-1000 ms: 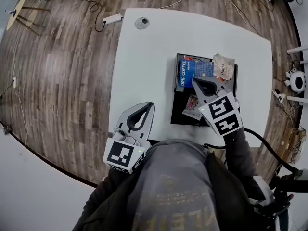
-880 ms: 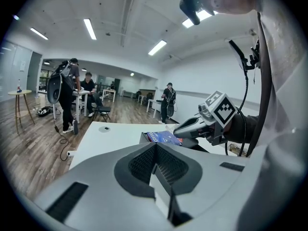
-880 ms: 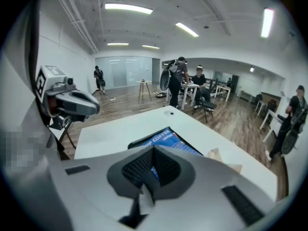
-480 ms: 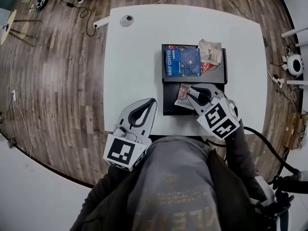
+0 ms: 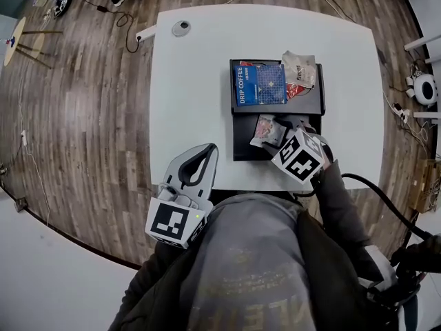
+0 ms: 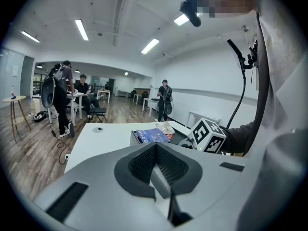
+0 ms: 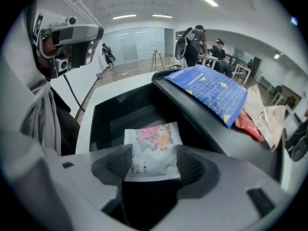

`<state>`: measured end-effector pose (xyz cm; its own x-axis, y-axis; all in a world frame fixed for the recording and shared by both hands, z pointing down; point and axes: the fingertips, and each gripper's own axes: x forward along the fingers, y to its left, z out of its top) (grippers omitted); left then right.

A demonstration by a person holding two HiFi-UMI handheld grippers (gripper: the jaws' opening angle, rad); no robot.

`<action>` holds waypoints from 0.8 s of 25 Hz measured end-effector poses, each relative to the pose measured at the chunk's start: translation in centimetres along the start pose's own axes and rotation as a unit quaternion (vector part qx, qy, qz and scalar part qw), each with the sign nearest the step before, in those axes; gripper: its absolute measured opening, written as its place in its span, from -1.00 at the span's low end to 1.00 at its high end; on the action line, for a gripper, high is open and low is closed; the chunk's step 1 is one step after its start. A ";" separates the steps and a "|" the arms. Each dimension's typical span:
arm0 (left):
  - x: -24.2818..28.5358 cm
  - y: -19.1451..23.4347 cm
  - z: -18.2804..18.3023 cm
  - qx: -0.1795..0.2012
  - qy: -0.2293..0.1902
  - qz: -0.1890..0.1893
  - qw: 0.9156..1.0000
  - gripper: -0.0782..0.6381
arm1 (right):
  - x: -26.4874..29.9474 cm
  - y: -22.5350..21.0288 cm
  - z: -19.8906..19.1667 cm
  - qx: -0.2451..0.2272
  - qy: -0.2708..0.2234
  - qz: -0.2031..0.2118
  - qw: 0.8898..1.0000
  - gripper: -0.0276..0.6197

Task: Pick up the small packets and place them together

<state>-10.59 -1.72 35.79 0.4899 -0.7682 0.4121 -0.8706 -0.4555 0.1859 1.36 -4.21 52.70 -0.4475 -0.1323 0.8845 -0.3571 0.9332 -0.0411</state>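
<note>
The white table (image 5: 193,81) carries a black two-level tray (image 5: 242,142) towards its right half; the left half and the far side are bare and give open room. The left hand-held gripper (image 5: 205,152) hovers at the table's near edge, well apart from the tray, its jaws pressed together on nothing. The right hand-held gripper (image 7: 151,166) points steeply down into the tray's lower section; its jaws have just been opening and now stand spread, with one packet between them and no pinch yet. On the raised upper section, the blue drip coffee packet (image 5: 260,83), the beige packet (image 5: 300,69) and the red packet (image 5: 298,93) already lie together, overlapping. The white packet (image 7: 153,148) with the pink and orange print lies flat and alone in the lower section. The task is judged mostly complete: this last packet remains to be gripped, lifted and set with the other three. Clearance is limited: the step up to the upper section rises just beyond the packet, and the tray walls close in beside it, so the way out is judged to be upward.
</note>
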 end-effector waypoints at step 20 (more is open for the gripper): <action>0.0 -0.9 1.4 0.017 -0.026 -0.015 0.999 -0.77 | -7.1 2.2 6.7 -0.005 -0.105 -0.016 0.994 -0.66</action>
<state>-9.78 -1.98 34.34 0.5176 -0.7765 0.3593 -0.8542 -0.4929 0.1655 -1.77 -3.44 43.25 -0.5982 -0.2280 0.7682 -0.3655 0.9308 -0.0084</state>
